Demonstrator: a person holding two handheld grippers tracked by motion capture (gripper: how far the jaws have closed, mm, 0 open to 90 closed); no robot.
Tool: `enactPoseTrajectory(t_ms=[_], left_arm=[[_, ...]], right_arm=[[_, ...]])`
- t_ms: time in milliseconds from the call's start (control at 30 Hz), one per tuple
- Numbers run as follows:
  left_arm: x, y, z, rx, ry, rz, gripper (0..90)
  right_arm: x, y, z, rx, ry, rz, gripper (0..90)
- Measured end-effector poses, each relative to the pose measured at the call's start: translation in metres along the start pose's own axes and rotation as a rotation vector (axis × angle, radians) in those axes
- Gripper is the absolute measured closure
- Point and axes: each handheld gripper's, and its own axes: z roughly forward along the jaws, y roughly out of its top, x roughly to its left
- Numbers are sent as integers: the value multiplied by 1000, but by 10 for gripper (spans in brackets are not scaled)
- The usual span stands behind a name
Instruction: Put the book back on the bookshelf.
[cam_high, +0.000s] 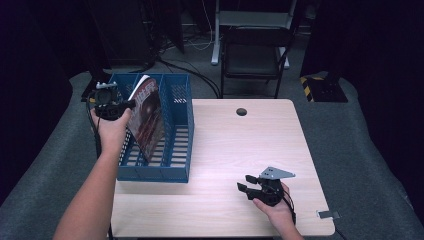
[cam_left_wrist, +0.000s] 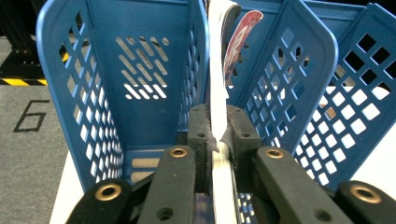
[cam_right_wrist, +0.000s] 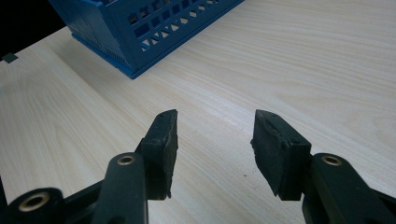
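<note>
filing a mag (cam_high: 148, 117) into the blue rack (cam_high: 176, 169); l gripper (cam_left_wrist: 218, 135) has its pads (cam_left_wrist: 200, 135) clamped narrow on the mag's top edge, mag standing in the mid slot, leaning against a divider. r gripper (cam_right_wrist: 215, 140) sits idle over bare table (cam_right_wrist: 289, 60), jaws part open, nothing btwn. to do it well: ease the mag down till it seats on the rack floor, then let go, w/o dragging it back up. mag's long axis runs along the slot, cover facing right in the high view, top tilted left.
</note>
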Motion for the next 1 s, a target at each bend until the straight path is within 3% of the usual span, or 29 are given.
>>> enactPoseTrajectory(t_ms=[67, 300, 433, 833, 1000], left_arm=[[1, -1, -1, -3, -19, -18, 693], [5, -5, -6, 21, -50, -45, 564], [5, -8, -7, 19, -55, -26, 497], [5, -14, -14, 50, -82, -6, 470], [3, -13, -23, 53, -84, 26, 466]], right_arm=[[1, 0, 0, 3, -2, 3, 501], [0, 0, 2, 10, -2, -2, 500], [0, -1, 3, 13, 4, -4, 499], [1, -1, 5, 22, 6, -11, 498], [1, -1, 5, 23, 8, -5, 495]])
